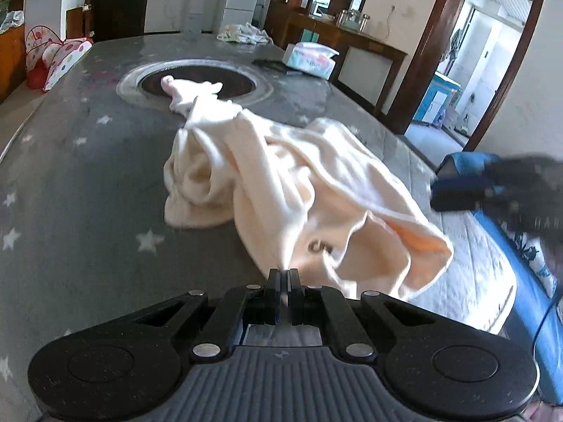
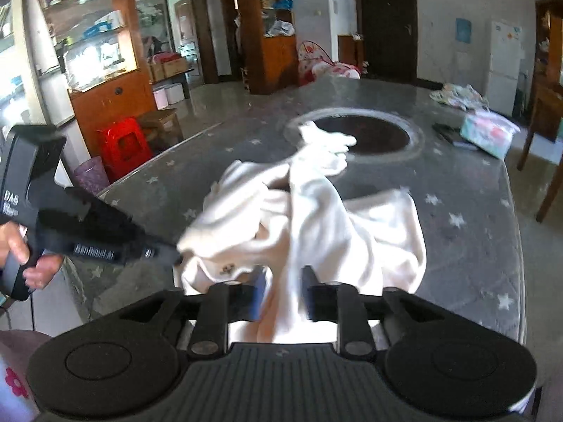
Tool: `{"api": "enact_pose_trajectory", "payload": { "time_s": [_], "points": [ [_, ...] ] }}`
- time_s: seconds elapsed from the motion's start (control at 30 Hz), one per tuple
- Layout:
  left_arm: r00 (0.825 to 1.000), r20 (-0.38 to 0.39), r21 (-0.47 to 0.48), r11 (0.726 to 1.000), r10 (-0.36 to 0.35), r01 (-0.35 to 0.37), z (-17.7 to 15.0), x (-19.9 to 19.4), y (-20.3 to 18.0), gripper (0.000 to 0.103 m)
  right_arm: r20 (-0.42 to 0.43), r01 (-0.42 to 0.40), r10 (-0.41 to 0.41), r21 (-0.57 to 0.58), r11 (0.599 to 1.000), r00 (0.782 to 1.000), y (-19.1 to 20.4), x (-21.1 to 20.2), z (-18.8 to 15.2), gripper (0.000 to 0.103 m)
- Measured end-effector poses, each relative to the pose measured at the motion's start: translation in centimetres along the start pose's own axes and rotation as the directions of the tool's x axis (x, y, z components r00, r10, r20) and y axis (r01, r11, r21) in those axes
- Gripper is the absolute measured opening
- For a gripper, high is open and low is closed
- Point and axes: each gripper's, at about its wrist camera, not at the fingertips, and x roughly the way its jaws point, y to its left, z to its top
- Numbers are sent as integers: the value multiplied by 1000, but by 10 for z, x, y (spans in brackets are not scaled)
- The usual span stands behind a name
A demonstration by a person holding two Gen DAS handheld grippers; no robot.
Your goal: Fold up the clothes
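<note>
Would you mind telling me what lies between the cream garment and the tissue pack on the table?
Only bare star-patterned tablecloth between garment and tissue pack, in the right wrist view.

Cream garments [image 1: 281,176]: one, crumpled at the table's [image 1: 70,176] near edge
Grippers: two, left [image 1: 284,276] and right [image 2: 281,274]
Tissue packs [image 1: 309,58]: one, far right corner
Round inset plates [image 1: 197,82]: one
Crumpled cloths at far edge [image 1: 242,33]: one

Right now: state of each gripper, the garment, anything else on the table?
left gripper: shut on the cream garment's near edge
right gripper: open, cloth between the fingers
cream garment: crumpled, unfolded, one end on the round inset
tissue pack: lying flat, far corner
</note>
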Motion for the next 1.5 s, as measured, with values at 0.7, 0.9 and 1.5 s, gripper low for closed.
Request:
{"api": "enact_pose_trajectory", "payload": {
  "time_s": [0.7,0.9,1.5],
  "points": [
    [985,150,-5,996,84,-84,80,15,7,45,-40,67,-67,10,998,997,-16,132,55,34],
    [987,113,2,993,118,-119,101,52,11,46,-15,134,-135,-45,990,991,-12,124,47,5],
    [979,170,-70,993,110,-99,91,25,33,8,89,474,-488,143,869,868,-69,-18,-8,2]
  ]
}}
